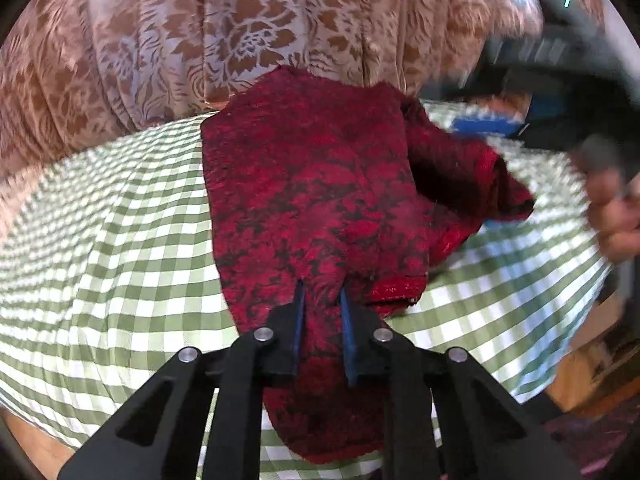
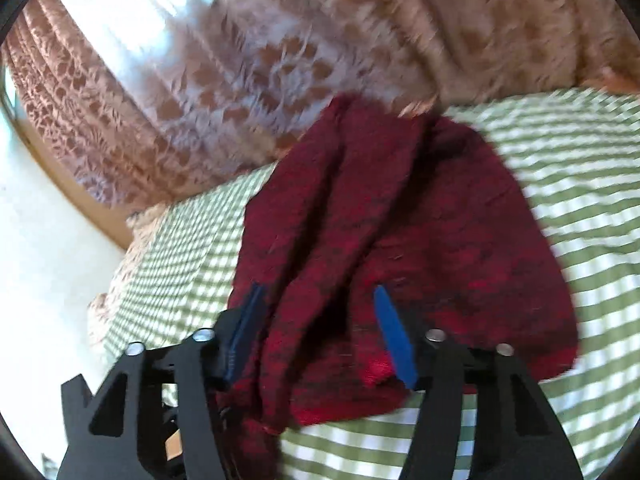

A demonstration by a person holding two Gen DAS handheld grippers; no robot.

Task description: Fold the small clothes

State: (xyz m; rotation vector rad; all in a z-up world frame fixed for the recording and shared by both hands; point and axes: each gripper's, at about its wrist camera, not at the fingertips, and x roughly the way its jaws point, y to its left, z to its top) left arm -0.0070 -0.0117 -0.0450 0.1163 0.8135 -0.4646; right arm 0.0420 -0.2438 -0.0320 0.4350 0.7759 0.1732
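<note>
Left gripper (image 1: pixel 322 290) jaws pinching the near edge of the red garment (image 1: pixel 320 184) on the green-checked table (image 1: pixel 120 220); right gripper (image 2: pixel 318 296) jaws spread around a raised fold, view blurred; patterned curtain (image 1: pixel 240 40) at 12 o'clock, a blurred hand (image 1: pixel 616 204) cut off at 3 o'clock

Right tool (image 2: pixel 320 300) jaws spread over dark red garment (image 2: pixel 420 220); green checked cloth (image 2: pixel 580 160) beneath; view blurred.
</note>
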